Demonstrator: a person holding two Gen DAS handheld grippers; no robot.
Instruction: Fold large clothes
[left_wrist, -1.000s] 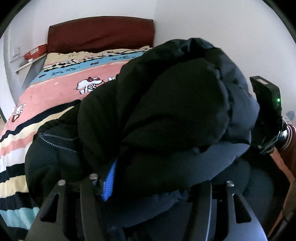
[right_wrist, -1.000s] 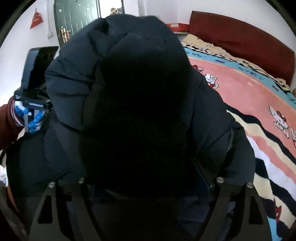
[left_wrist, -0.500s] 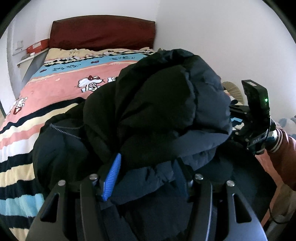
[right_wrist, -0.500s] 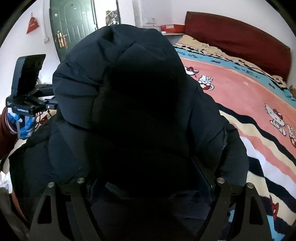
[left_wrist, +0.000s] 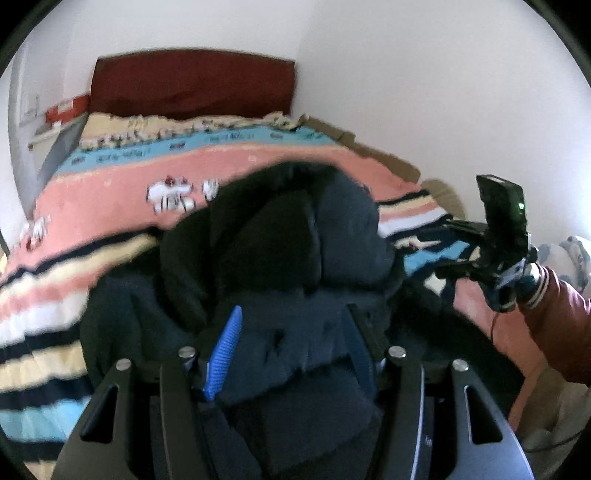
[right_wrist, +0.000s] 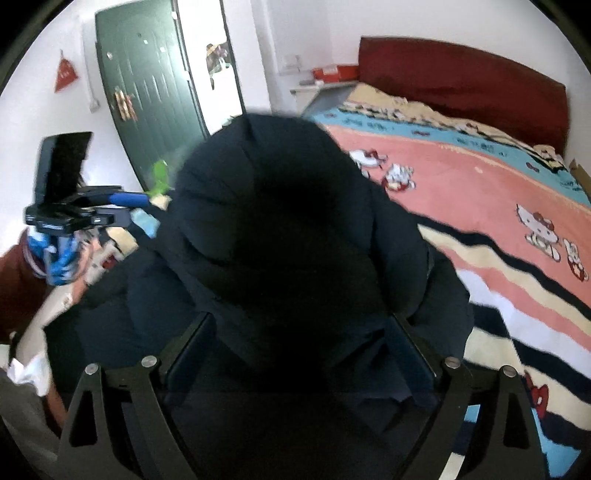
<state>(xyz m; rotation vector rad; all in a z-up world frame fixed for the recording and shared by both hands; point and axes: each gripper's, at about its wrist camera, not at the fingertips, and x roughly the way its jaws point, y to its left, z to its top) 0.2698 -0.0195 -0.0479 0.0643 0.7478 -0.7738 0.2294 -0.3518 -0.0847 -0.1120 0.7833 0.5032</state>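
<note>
A bulky dark navy padded jacket (left_wrist: 295, 258) sits bunched in a heap on the near part of the bed (left_wrist: 122, 177), on a blanket (right_wrist: 480, 206) striped in pink, cream, blue and black with cartoon cats printed on it. The left gripper (left_wrist: 291, 343) has a thick fold of the jacket between its fingers, the blue ribbed pad (left_wrist: 225, 350) of one finger showing against the cloth and the other finger sunk into it, so it is pinching the fabric. The right gripper (right_wrist: 299, 339) stands wide, and its jaws have just been opening further; the jacket's dark bulk lies between the two fingers, but whether the pads press on it I cannot tell, as the cloth there is nearly black. In the left wrist view the right gripper (left_wrist: 458, 266) shows at the right edge, held by a gloved hand (left_wrist: 517, 291) with a dark red sleeve (left_wrist: 554, 325), just beside the jacket. In the right wrist view the left gripper (right_wrist: 129, 206) appears at the left edge, level with the top of the heap. A dark red headboard (left_wrist: 192, 85) stands at the far end of the bed, and a green door (right_wrist: 147, 103) is behind the heap in the right wrist view
</note>
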